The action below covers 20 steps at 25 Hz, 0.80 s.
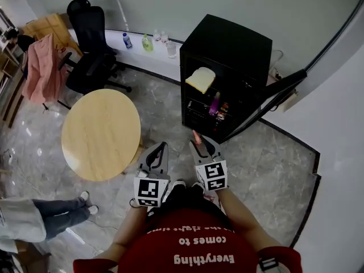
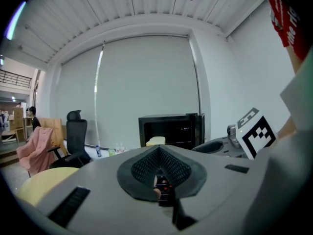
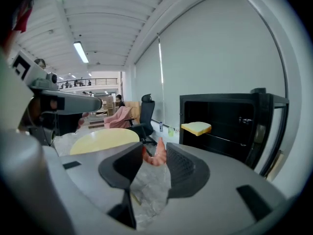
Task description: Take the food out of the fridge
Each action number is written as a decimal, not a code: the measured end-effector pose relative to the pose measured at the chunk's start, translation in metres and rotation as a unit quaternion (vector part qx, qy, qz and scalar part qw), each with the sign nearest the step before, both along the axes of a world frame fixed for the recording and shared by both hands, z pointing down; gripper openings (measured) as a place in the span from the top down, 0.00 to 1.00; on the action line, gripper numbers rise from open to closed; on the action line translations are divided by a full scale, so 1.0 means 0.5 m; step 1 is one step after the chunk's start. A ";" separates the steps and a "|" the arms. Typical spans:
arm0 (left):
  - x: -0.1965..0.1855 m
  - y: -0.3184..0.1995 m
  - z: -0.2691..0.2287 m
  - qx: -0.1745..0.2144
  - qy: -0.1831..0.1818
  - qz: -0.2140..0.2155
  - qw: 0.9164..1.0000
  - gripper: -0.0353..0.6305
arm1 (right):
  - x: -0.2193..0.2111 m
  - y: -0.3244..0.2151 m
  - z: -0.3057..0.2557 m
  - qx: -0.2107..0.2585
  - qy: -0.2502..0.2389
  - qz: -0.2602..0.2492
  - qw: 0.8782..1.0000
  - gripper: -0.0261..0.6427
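Observation:
The black fridge [image 1: 227,67] stands open in front of me, with a slice of bread [image 1: 200,79] on its upper shelf and bottles [image 1: 215,103] on a lower one. My right gripper [image 1: 200,143] is shut on a pink shrimp [image 1: 196,136], held in the air short of the fridge. In the right gripper view the shrimp [image 3: 155,155] sits between the pads, with the fridge [image 3: 230,126] and bread [image 3: 196,128] to the right behind it. My left gripper [image 1: 160,151] hovers beside the right one, shut with nothing in it; its view shows the fridge [image 2: 171,129] ahead.
A round wooden table [image 1: 101,132] stands to the left of the grippers. The fridge door [image 1: 278,98] swings out to the right. Behind the table are a black office chair [image 1: 88,44] and a pink cloth [image 1: 41,67]. Bottles [image 1: 147,42] line the wall ledge. A person's legs [image 1: 57,215] show lower left.

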State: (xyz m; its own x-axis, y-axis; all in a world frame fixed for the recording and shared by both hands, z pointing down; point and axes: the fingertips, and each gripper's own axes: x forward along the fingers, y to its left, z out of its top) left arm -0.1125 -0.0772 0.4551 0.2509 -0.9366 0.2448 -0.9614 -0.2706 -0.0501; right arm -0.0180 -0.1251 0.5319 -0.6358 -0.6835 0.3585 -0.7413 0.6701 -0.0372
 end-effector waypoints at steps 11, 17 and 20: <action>-0.229 0.137 -0.005 0.005 0.001 -0.171 0.985 0.94 | -0.260 0.054 -0.007 0.005 -0.011 -0.149 0.989 0.73; -0.324 0.228 -0.006 0.007 -0.001 -0.242 0.970 0.94 | -0.393 0.128 0.017 -0.010 -0.003 -0.226 0.974 0.73; -0.364 0.266 0.003 0.002 -0.001 -0.276 0.961 0.94 | -0.453 0.163 0.032 -0.016 0.001 -0.264 0.964 0.73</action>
